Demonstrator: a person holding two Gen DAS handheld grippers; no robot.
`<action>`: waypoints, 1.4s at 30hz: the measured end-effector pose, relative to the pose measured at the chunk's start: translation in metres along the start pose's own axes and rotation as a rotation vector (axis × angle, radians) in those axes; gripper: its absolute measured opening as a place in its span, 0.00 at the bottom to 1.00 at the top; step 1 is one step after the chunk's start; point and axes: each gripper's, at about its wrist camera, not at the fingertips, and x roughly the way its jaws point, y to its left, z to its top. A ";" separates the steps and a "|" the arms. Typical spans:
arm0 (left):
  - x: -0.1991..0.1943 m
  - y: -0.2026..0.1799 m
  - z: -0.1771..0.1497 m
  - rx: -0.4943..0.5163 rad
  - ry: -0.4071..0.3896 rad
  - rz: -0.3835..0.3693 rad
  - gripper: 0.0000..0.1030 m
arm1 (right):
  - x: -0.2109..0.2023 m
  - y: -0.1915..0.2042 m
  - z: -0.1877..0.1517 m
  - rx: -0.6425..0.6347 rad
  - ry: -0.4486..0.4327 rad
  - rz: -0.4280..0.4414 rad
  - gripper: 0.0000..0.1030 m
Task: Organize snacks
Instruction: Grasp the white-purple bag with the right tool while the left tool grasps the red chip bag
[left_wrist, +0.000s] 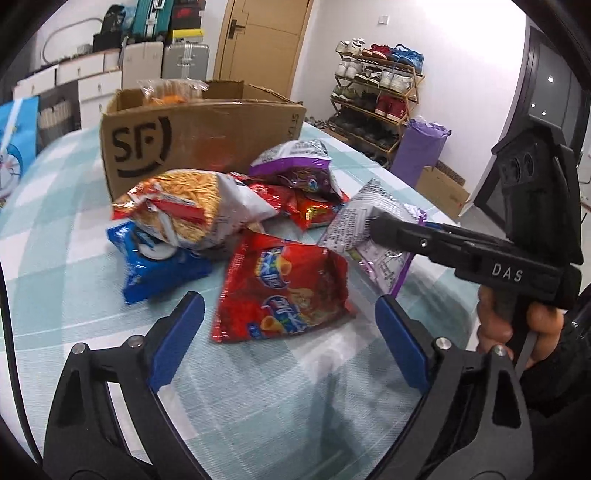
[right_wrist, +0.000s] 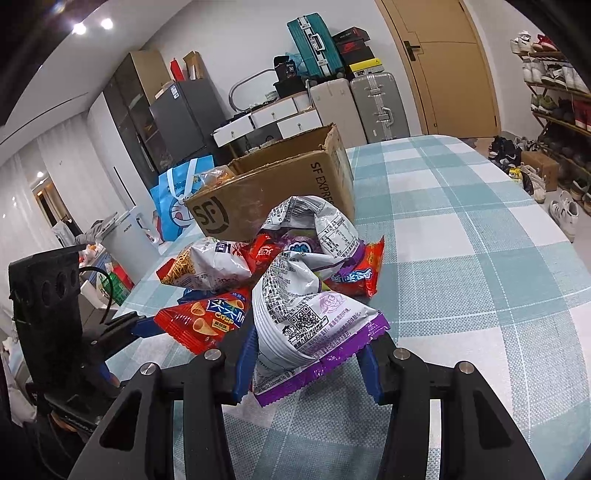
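- your left gripper (left_wrist: 288, 339) hangs low over the checked tablecloth (left_wrist: 74, 206), fingers spread wide with nothing between them; the blue pads (left_wrist: 173, 339) stand either side of the red crisp bag's (left_wrist: 284, 291) near edge without touching it.
- your right gripper (right_wrist: 306, 365) has its two blue pads (right_wrist: 243, 365) pressed in on the lower end of the white-and-purple snack bag (right_wrist: 306, 317); the film bunches between them, and the bag's purple seam juts out toward the camera.
- from the left view, the right gripper's (left_wrist: 380, 225) tips reach into that same bag (left_wrist: 354, 225) from the right, with your hand (left_wrist: 517, 328) round the handle.
- that bag lies at the right, near edge of the snack heap on the table.
- the rest of the heap: a noodle-stick bag (left_wrist: 192, 206) on top of a blue packet (left_wrist: 159, 266) at the left, a second purple bag (left_wrist: 295, 162) at the back, and small red packets (left_wrist: 310, 206) in the middle.
- the cardboard box (left_wrist: 199, 140) marked sf stands open just behind the heap, with at least one orange-filled packet (left_wrist: 166, 92) showing above its rim.
- a shoe rack (left_wrist: 376, 99) and suitcases (right_wrist: 351, 99) line the far wall.
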 end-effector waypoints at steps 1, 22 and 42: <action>0.001 -0.001 0.000 0.004 0.001 -0.002 0.91 | 0.000 0.000 0.000 0.001 -0.001 0.000 0.47; 0.046 -0.020 0.008 0.059 0.038 0.062 0.63 | 0.003 -0.002 0.000 0.002 0.006 -0.006 0.47; 0.009 -0.010 -0.002 0.033 -0.033 0.066 0.61 | -0.003 -0.001 -0.001 -0.003 -0.019 0.007 0.47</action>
